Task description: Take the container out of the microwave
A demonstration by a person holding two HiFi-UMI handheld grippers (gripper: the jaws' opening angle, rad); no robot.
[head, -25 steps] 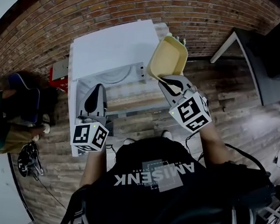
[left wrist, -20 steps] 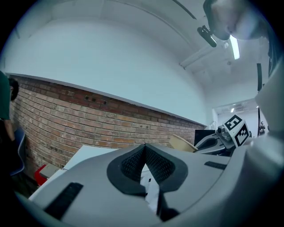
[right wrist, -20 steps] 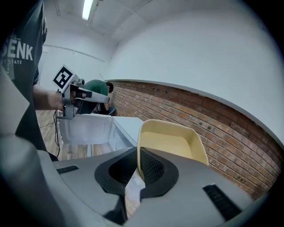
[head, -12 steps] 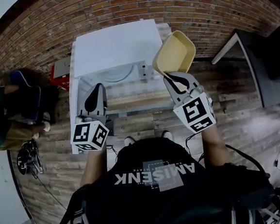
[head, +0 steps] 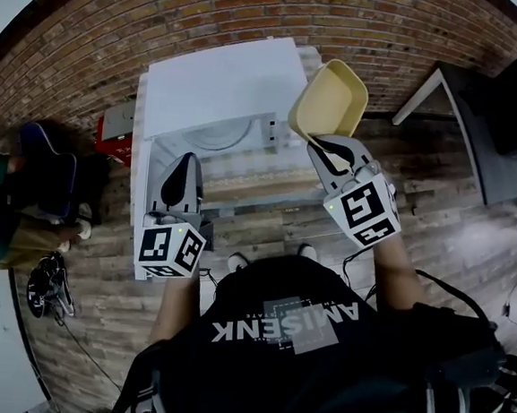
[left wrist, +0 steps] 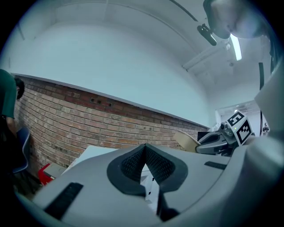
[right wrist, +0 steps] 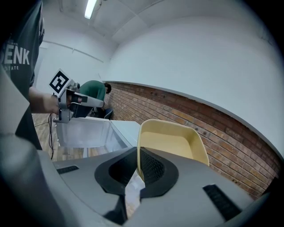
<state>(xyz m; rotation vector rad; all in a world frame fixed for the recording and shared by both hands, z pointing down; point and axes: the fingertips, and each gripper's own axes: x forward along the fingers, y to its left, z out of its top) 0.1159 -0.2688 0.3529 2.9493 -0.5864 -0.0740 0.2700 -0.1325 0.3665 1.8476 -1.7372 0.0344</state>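
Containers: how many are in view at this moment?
1: the yellow container, clamped by its rim in the right gripper, beside the white microwave. The microwave's inside is mostly hidden, so another could be there.

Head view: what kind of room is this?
Probably an office or lab space rather than a home kitchen: brick wall, wood-plank floor, a white microwave out in the room, and a dark desk at right.
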